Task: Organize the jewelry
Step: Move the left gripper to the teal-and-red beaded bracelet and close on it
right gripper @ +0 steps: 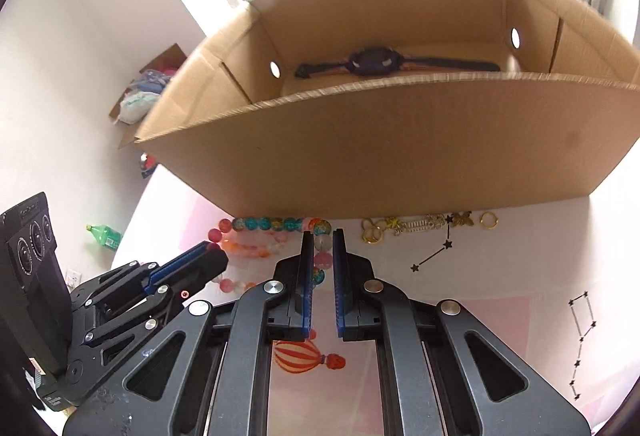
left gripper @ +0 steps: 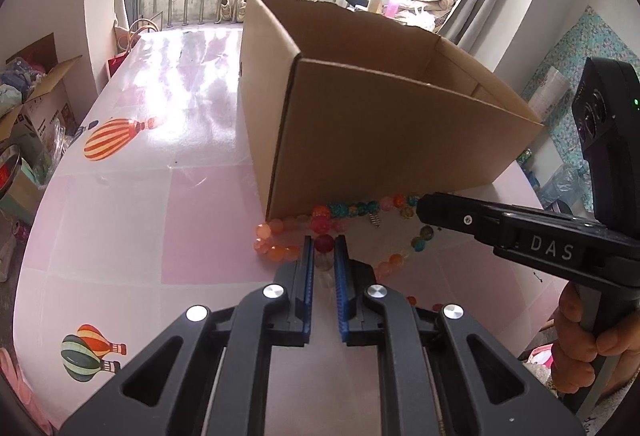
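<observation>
A necklace of large coloured glass beads lies on the pink table against the front wall of an open cardboard box. My left gripper is shut on a dark red bead of it. My right gripper is shut on a clear bead of the same necklace; in the left wrist view it reaches in from the right. The left gripper shows at the lower left of the right wrist view. A dark wristwatch lies inside the box.
Gold earrings and charms and a gold ring lie on the table by the box's front wall. An open carton of clutter stands on the floor to the left. A green bottle lies on the floor.
</observation>
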